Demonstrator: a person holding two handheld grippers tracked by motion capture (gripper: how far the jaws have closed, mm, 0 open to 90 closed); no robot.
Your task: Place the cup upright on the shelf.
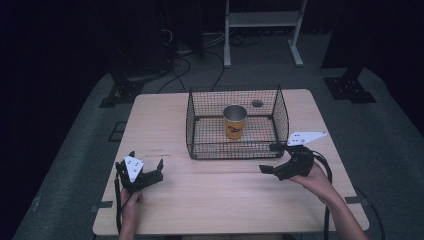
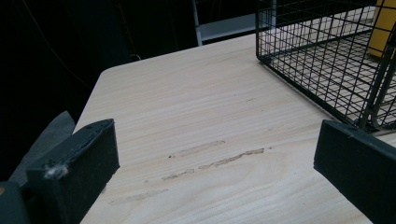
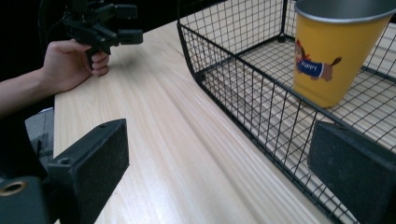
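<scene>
A black wire basket (image 1: 190, 125) stands on the far middle of the light wooden table (image 1: 220, 195). An upright yellow cup (image 1: 234, 122) with a metal rim and a dog picture stands inside it. My left gripper (image 1: 146, 160) is open at the front left, held just above the tabletop, well left of the basket. My right gripper (image 1: 270, 158) is open by the basket's near right corner. In the right gripper view the basket wall (image 3: 233, 79) lies between the jaws and the cup (image 3: 336, 56). My right gripper (image 3: 219, 135) holds nothing. My left gripper (image 2: 217, 135) frames bare wood.
A small dark round spot (image 1: 257, 103) sits on the table behind the basket. Faint scuff marks (image 2: 210, 156) cross the wood ahead of the left jaws. On the floor beyond stand a white frame (image 1: 262, 20), cables (image 1: 180, 65) and black stand bases (image 1: 350, 87).
</scene>
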